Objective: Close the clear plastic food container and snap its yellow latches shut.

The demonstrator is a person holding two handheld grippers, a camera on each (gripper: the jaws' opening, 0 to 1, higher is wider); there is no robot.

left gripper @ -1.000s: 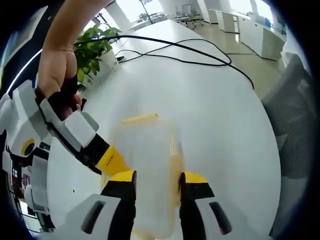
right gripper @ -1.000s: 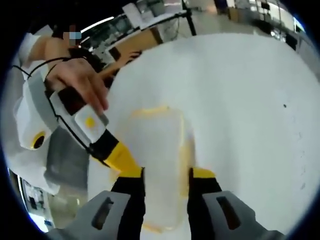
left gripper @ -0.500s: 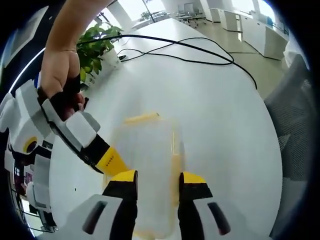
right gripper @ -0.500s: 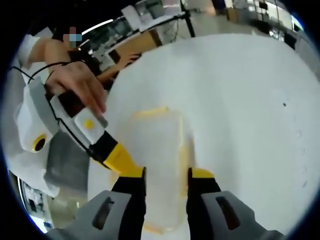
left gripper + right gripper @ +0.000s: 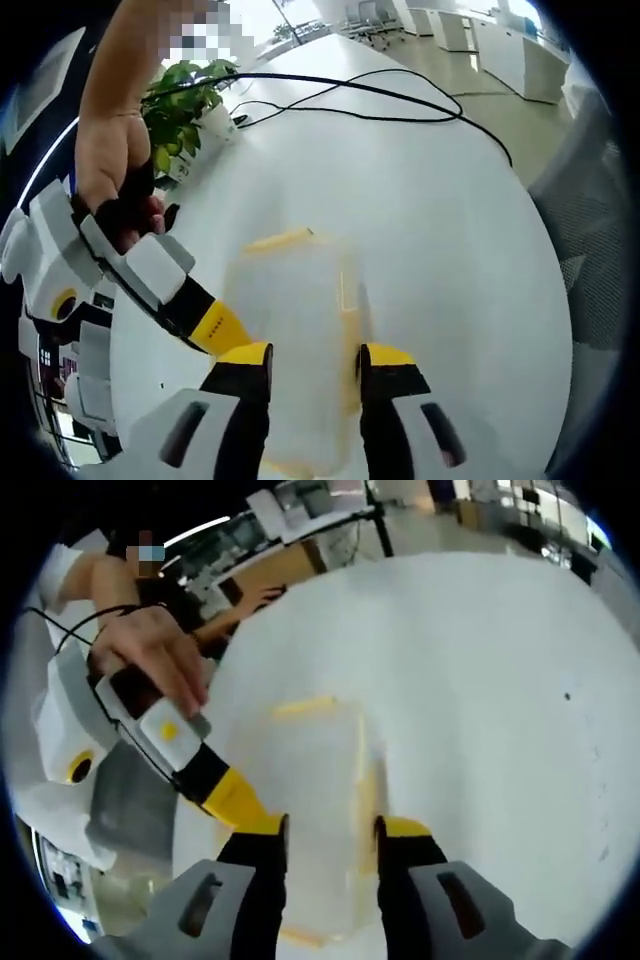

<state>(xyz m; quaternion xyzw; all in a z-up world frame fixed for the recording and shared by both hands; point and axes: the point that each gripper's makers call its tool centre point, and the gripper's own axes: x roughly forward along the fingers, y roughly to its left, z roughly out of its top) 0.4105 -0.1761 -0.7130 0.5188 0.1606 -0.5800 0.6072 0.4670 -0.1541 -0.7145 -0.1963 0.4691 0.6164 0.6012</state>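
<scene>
Here, in the left gripper view, the clear plastic food container (image 5: 295, 350) lies on the white table (image 5: 440, 220) with its lid on, and the left gripper (image 5: 312, 365) has its black, yellow-tipped jaws set to either side of it, close against its two long sides; they look pressed onto it, so I judge the gripper clamped on the container. A yellow latch (image 5: 278, 239) runs along the far short end and another yellow latch (image 5: 351, 345) along the long side by the right-hand jaw; whether either is snapped down is too blurred to tell. The right gripper (image 5: 215, 325) comes in from the left, held by a hand (image 5: 110, 165), its yellow tip touching the container's near left edge. A potted plant (image 5: 185, 100) and a black cable (image 5: 400, 105) lie well beyond. In the right gripper view, the same container (image 5: 318, 820) sits between the right gripper's (image 5: 328, 830) jaws, which likewise close on its long sides, and the left gripper (image 5: 235, 800) reaches in from the left in a hand (image 5: 150, 655). The far latch (image 5: 305, 707) and the side latch (image 5: 369, 800) show yellow. The lid seems already closed; pressing the latches home appears to be the part in hand or left.
</scene>
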